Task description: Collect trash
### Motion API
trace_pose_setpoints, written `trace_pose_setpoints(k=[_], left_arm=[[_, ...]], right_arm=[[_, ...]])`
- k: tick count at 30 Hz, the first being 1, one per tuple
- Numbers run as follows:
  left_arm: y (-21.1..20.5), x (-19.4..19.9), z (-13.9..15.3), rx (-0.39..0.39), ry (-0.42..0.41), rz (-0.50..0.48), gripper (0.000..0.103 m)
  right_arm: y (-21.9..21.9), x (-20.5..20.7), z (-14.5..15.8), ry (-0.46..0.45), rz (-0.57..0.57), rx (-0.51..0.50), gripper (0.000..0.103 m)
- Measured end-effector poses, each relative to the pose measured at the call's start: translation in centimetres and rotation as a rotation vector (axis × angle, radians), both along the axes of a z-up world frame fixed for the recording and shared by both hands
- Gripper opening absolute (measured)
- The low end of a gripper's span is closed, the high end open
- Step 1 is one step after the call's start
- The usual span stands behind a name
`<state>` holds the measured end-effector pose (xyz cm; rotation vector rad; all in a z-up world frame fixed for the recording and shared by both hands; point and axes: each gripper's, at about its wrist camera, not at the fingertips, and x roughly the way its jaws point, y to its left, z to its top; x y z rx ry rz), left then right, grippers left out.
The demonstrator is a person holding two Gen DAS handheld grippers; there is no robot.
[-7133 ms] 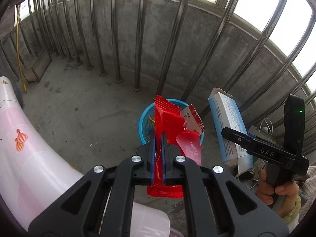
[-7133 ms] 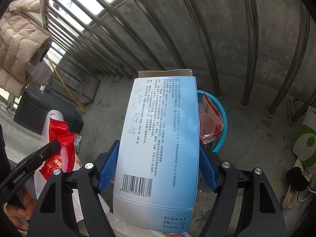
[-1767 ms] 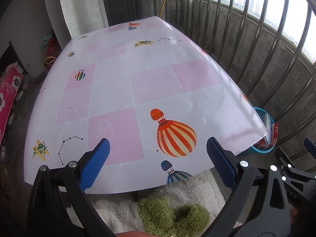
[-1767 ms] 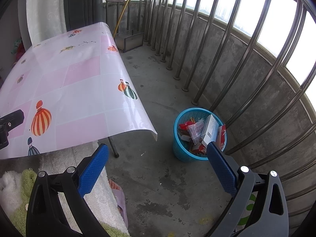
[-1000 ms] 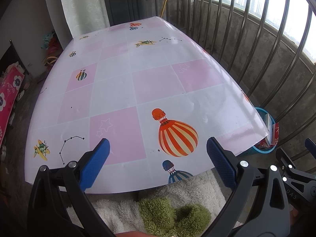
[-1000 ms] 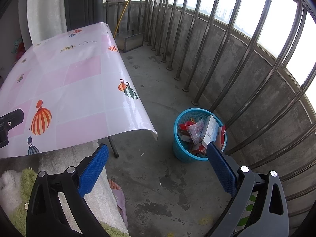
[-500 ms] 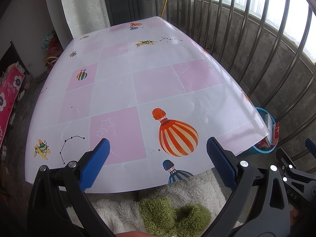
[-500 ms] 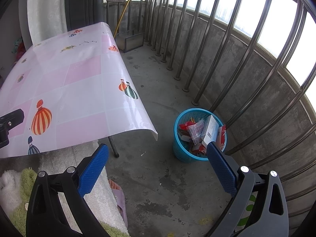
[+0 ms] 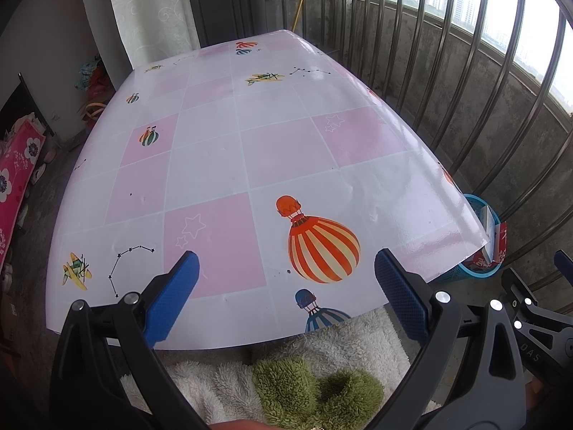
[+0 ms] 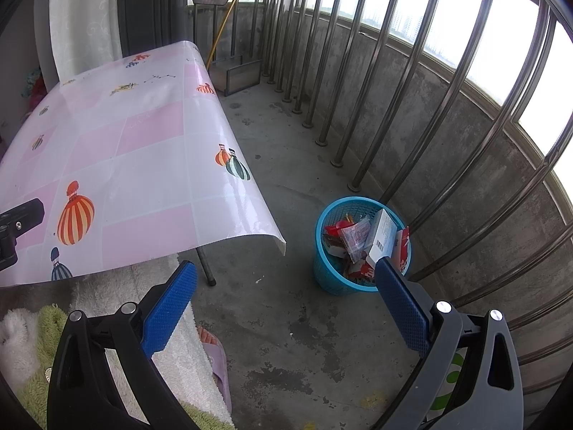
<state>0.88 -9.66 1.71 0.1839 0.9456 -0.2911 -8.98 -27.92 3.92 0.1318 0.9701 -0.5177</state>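
A blue mesh trash basket (image 10: 324,272) stands on the concrete floor by the railing. It holds red wrappers (image 10: 352,238) and a white and blue carton (image 10: 383,238). The basket also shows in the left wrist view (image 9: 481,274), partly hidden behind the table's corner. My left gripper (image 9: 284,288) is open and empty above the near edge of the table (image 9: 222,165). My right gripper (image 10: 284,299) is open and empty, held over the floor near the basket. The table has a pink and white balloon-print cover and nothing lies on it.
A steel railing (image 10: 372,107) on a concrete wall runs along the right. A table leg (image 10: 206,267) stands near the basket. A fluffy white and green garment (image 9: 304,383) and a slippered foot (image 10: 215,354) are below. A metal frame (image 10: 236,75) sits at the far end.
Seven seconds ago my left gripper held a red wrapper and my right the carton over the basket. Both now lie in it; both grippers are open. Nothing has moved over the last second.
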Motion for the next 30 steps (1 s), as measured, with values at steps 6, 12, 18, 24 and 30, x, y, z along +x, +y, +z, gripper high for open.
trace_pose_setpoints(k=[6, 12, 18, 24, 30], left_arm=[[-0.09, 0.05, 0.0, 0.0, 0.001, -0.001, 0.094], [-0.04, 0.08, 0.03, 0.001, 0.001, -0.001, 0.094], [0.24, 0.05, 0.13, 0.004, -0.003, 0.003, 0.094], [0.24, 0.08, 0.24, 0.004, -0.003, 0.001, 0.094], [0.43, 0.13, 0.29, 0.005, -0.003, 0.0, 0.094]], right_arm=[[0.02, 0.0, 0.01, 0.0, 0.0, -0.001, 0.096], [0.06, 0.0, -0.01, 0.001, 0.0, 0.0, 0.096], [0.1, 0.04, 0.03, 0.0, 0.001, -0.001, 0.097], [0.11, 0.03, 0.02, 0.0, 0.0, -0.001, 0.097], [0.06, 0.03, 0.03, 0.0, 0.0, -0.002, 0.097]])
